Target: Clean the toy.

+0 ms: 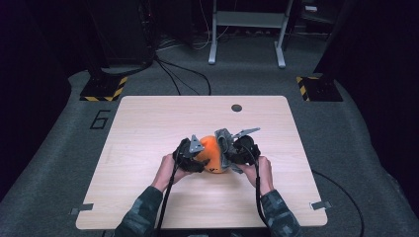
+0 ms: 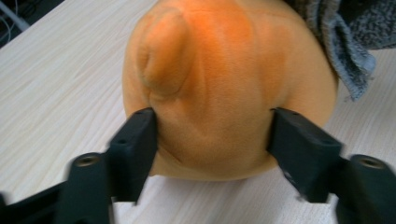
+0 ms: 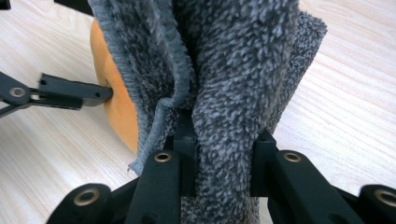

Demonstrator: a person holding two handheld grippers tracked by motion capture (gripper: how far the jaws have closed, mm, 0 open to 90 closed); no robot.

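An orange plush toy [image 1: 210,149] [image 2: 215,84] rests on the light wooden table [image 1: 148,123] near its middle. My left gripper [image 1: 199,158] [image 2: 212,140] comes at it from the left, with one jaw on each side of its lower part and both pads against the fur. A grey fuzzy cloth [image 3: 233,70] [image 2: 345,42] hangs against the toy's right side. My right gripper [image 1: 226,154] [image 3: 224,163] is shut on a fold of that cloth. In the right gripper view the orange plush toy [image 3: 119,112] shows behind the cloth, with a left jaw touching it.
A dark round hole [image 1: 236,107] sits in the tabletop near its far edge. Beyond the table lie cables [image 1: 178,74], two yellow-and-black striped bases [image 1: 104,89] and a white metal stand [image 1: 247,29] on grey carpet.
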